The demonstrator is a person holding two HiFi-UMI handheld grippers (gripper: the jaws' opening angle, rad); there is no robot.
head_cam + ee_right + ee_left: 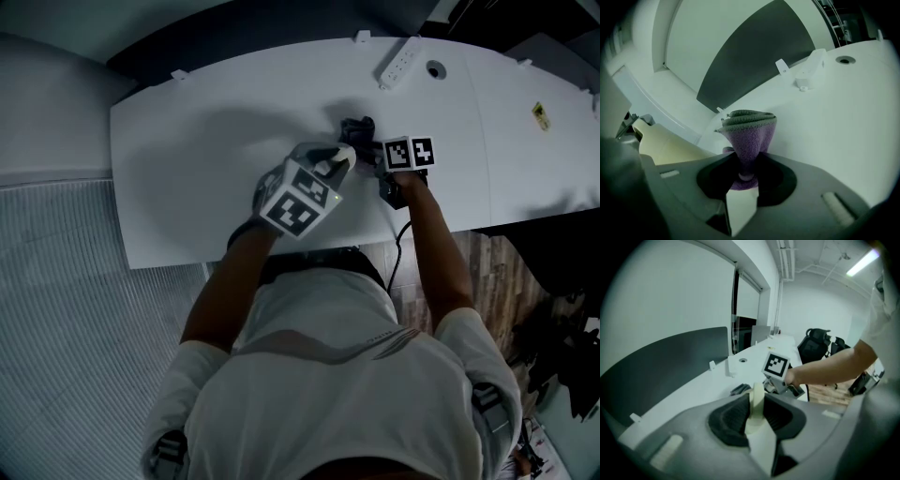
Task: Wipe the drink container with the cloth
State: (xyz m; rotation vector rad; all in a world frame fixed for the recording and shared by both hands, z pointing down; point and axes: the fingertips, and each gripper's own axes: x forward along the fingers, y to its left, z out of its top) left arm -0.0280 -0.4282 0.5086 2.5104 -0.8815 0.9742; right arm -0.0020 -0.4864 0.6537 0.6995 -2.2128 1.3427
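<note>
My left gripper (339, 156) is shut on a thin cream part of the drink container (330, 161) above the white table (197, 159). In the left gripper view that cream edge (756, 401) stands upright between the dark pads. My right gripper (368, 141) is shut on the cloth (357, 126), just right of the container. In the right gripper view the purple, grey-edged cloth (747, 133) fans out beyond the jaws, and the cream container (663, 143) lies close at the left. Whether cloth and container touch I cannot tell.
A white power strip (400, 60) and a round cable hole (436, 68) lie at the table's far right. A dark partition panel (665, 357) runs along the far edge. Black office chairs (820, 341) stand beyond the table's end. The near edge runs close to the person's body.
</note>
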